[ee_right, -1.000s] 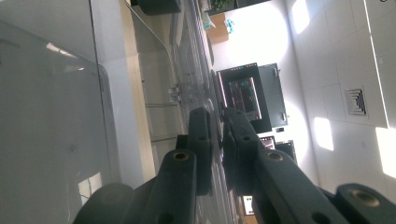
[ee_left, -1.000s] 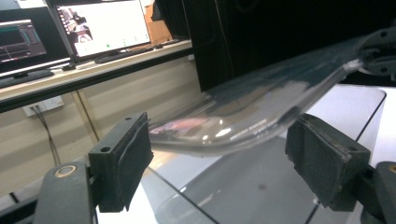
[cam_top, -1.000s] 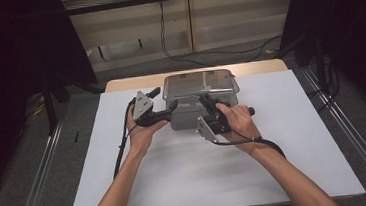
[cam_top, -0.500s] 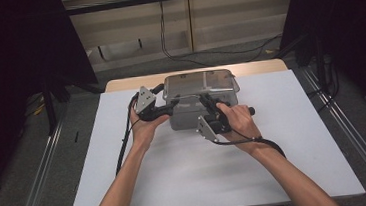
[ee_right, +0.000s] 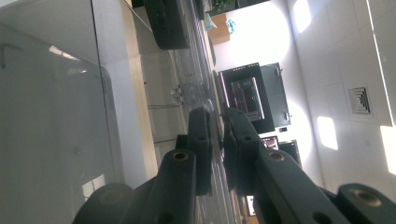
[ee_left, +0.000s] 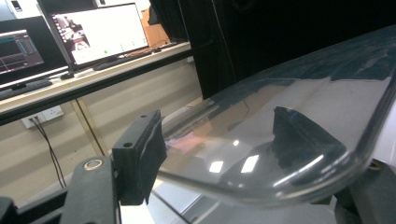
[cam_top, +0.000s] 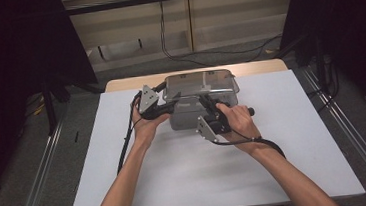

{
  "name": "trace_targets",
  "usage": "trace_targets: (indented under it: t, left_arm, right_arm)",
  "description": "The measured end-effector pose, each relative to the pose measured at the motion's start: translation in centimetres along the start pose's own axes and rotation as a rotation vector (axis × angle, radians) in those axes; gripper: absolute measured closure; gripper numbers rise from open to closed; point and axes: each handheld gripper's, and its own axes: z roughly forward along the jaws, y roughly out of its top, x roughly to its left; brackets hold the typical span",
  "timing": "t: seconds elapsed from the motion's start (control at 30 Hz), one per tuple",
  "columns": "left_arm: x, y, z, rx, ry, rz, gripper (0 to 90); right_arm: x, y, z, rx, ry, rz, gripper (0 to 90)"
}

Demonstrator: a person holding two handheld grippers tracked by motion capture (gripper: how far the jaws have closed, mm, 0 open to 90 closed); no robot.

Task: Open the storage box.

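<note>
So the left gripper, jaws closing astride the clear lid rim (not yet pinching), has lifting left, while the right gripper clamps the lid's front edge.

A white table stands on grey floor, black curtains flanking beige wall panels.

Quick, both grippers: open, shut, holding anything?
Left gripper: jaws just been closing around the clear lid edge, not clamped yet.
Right gripper: shut on the lid's rim.
</note>
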Motion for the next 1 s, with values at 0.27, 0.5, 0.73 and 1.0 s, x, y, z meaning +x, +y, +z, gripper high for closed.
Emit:
trace_targets:
  t: [0.27, 0.5, 0.73, 1.0]
  left_arm:
    - [0.4, 0.0, 0.0, 0.003, 0.013, 0.006, 43.9]
    - [0.4, 0.2, 0.1, 0.010, 0.013, 0.013, 46.5]
    - [0.7, 0.4, 0.0, 0.023, 0.009, 0.015, 47.3]
    - [0.8, 0.6, 0.0, 0.025, 0.008, 0.013, 48.0]
  right_arm:
    - [-0.1, -0.2, 0.0, -0.009, 0.005, 0.037, 80.3]
    - [-0.4, -0.8, 0.2, -0.015, 0.012, 0.111, 73.3]
    - [-0.7, -1.8, 0.3, -0.017, 0.020, 0.218, 60.7]
    - [-1.6, -3.8, 0.5, -0.028, 0.046, 0.408, 50.0]
